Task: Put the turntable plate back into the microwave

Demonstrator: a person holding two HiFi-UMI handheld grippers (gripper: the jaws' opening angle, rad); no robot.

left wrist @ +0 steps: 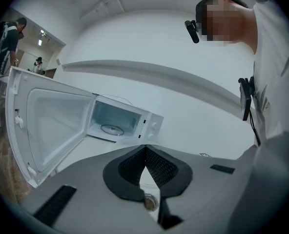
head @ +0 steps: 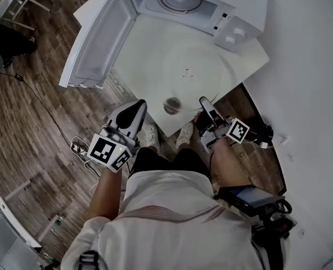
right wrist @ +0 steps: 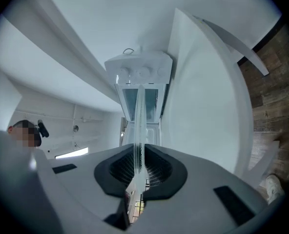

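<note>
Glass turntable plate [head: 203,66] pinched by right gripper [head: 204,102]; left gripper [head: 139,104] closed, empty; microwave [head: 246,7] open.

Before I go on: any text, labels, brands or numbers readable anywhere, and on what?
None can be read.
The microwave control panel: marks by the knobs, too small to read.
Cubes on the left gripper and right gripper: black-and-white square patterns, no letters.

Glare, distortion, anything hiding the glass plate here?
Head view: clear glass turntable plate nearly vanishes against the white table, only faint rim glints. Right gripper view: heavy fisheye; plate seen edge-on, a thin streak clamped in the right gripper. Left gripper view: fisheye curves straight lines; white microwave is sharp.
</note>
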